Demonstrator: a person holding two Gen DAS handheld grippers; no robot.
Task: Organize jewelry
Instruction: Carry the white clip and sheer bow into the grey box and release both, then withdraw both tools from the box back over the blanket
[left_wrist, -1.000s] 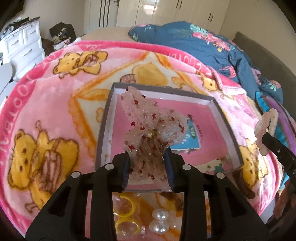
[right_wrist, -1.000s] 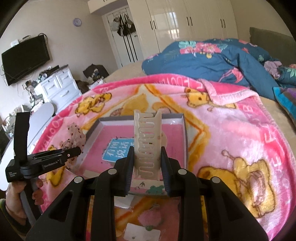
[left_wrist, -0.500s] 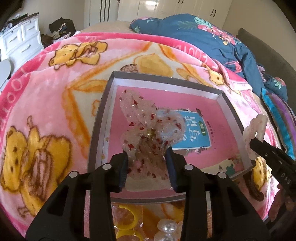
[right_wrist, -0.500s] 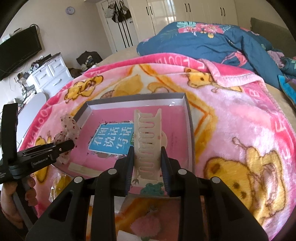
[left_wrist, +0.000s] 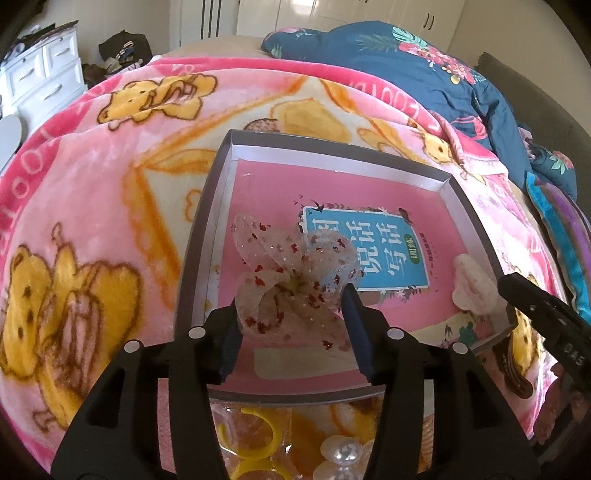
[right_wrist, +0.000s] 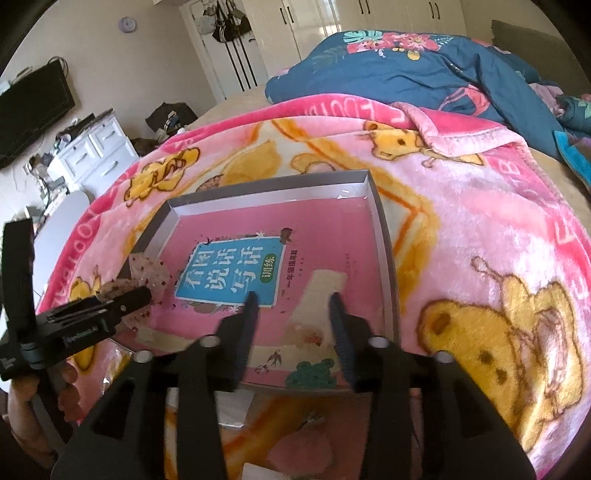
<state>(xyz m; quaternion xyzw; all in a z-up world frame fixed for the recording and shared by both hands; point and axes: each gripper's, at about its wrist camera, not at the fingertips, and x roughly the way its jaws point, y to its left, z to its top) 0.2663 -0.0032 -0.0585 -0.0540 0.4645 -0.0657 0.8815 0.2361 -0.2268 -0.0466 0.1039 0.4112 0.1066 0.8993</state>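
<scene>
A grey-rimmed box (left_wrist: 207, 225) with a pink printed floor lies on the blanket; it also shows in the right wrist view (right_wrist: 384, 236). My left gripper (left_wrist: 291, 299) is open, its fingers on either side of a sheer bow hair clip (left_wrist: 291, 280) with red specks that rests in the box's near left part. My right gripper (right_wrist: 291, 299) is open. A cream claw hair clip (right_wrist: 317, 295) lies blurred between its fingers on the box floor, and it shows in the left wrist view (left_wrist: 472, 284) at the box's right side.
A pink bear blanket (right_wrist: 498, 258) covers the bed. Yellow rings in a clear bag (left_wrist: 255, 443) and a pearl clip (left_wrist: 343, 454) lie in front of the box. A blue quilt (right_wrist: 424, 66) is heaped behind. White drawers (right_wrist: 96, 147) stand at the left.
Both grippers moved down into the box and opened. The bow and the cream claw clip, held before, now lie on the box floor between the spread fingers.
</scene>
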